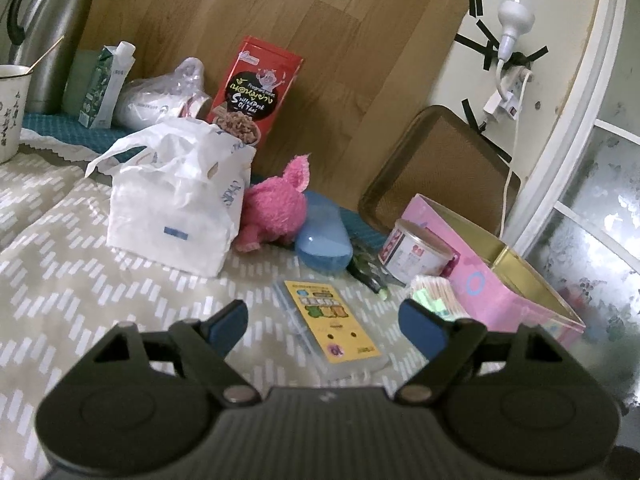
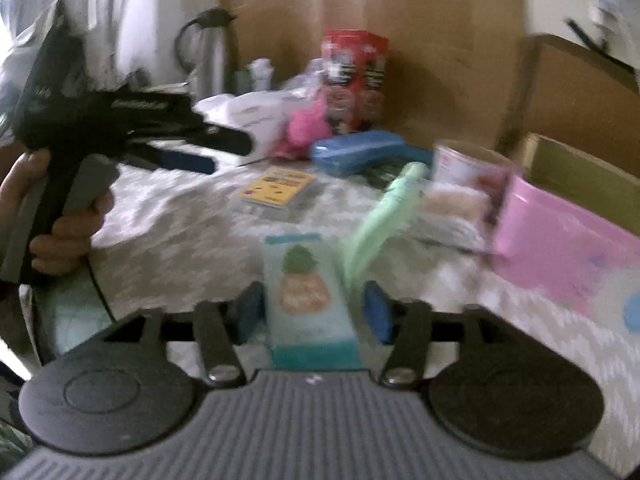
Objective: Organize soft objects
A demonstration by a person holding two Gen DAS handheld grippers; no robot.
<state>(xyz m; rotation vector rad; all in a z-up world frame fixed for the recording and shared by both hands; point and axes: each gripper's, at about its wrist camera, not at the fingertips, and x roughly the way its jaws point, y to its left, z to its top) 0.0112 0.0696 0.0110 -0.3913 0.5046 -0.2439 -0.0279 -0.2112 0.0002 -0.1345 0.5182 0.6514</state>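
Note:
A pink plush toy (image 1: 278, 208) lies on the patterned cloth between a white plastic bag (image 1: 176, 204) and a blue case (image 1: 324, 236); it also shows in the right wrist view (image 2: 304, 130), blurred. My left gripper (image 1: 324, 324) is open and empty, above a yellow card pack (image 1: 332, 324). It also shows in the right wrist view (image 2: 232, 154). My right gripper (image 2: 314, 312) has its jaws on either side of a teal pineapple-print pack (image 2: 308, 300). The view is blurred, so contact is unclear.
An open pink box (image 1: 500, 280) stands at the right with a tin (image 1: 416, 252) beside it. A red snack box (image 1: 252, 92), a carton (image 1: 106, 84), a thermos (image 1: 48, 28) and a cup (image 1: 10, 108) stand behind. A green object (image 2: 384, 220) lies near the right gripper.

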